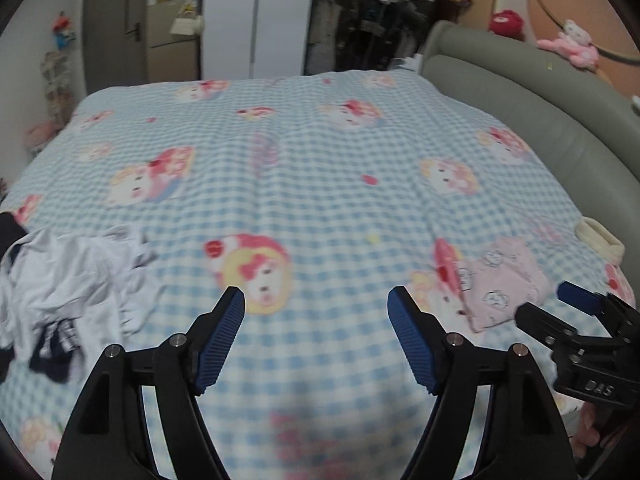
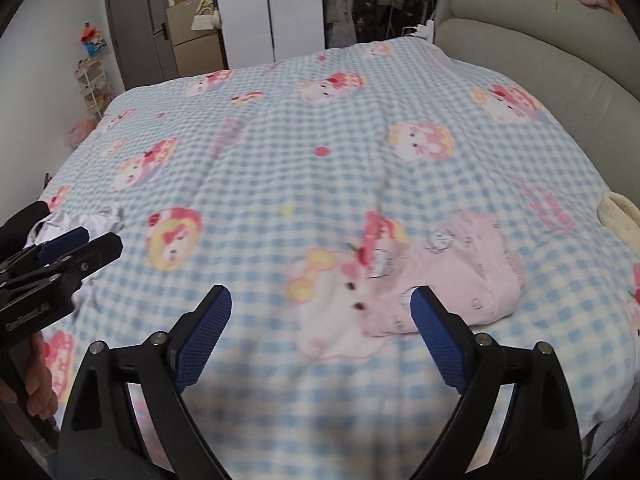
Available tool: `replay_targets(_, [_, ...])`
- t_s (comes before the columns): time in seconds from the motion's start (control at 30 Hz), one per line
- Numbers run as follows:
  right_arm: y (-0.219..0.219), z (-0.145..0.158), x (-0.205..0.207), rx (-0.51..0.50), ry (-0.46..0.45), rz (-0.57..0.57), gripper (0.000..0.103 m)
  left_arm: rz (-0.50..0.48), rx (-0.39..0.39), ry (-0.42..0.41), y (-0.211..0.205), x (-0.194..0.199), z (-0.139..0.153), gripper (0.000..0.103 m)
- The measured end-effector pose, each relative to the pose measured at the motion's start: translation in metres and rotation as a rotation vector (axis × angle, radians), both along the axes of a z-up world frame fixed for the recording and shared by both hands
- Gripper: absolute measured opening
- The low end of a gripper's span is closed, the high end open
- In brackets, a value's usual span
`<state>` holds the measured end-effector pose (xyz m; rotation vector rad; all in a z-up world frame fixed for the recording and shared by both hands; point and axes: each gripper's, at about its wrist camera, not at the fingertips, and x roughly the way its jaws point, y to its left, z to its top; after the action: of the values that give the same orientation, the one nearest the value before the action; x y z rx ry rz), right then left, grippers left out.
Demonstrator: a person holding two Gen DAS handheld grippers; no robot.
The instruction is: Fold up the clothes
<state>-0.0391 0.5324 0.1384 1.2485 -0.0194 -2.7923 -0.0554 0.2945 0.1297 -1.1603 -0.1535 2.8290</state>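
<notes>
Both grippers hang over the bed (image 1: 320, 152), wide open and holding nothing. The left gripper (image 1: 316, 340) says "DAS" on the right gripper (image 1: 560, 312) seen beside it. The folded pink garment (image 2: 460, 280) lies on the right. The white and dark clothes pile (image 1: 68, 280) lies on the left.

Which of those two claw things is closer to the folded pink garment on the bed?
Right. The right gripper hovers open just short of the folded pink garment. The left gripper is farther off, nearer the white clothes pile.
</notes>
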Motion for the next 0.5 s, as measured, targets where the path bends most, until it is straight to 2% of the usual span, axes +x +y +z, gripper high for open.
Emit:
replay_targets(0.23, [-0.034, 0.017, 0.05, -0.031, 0.009, 0.033, 0.093, 0.125, -0.114, 0.003, -0.04, 0.065, 0.003, 0.078])
replay_targets(0.5, [-0.055, 0.015, 0.131, -0.027, 0.032, 0.09, 0.095, 0.18, -0.117, 0.008, -0.036, 0.155, 0.002, 0.084])
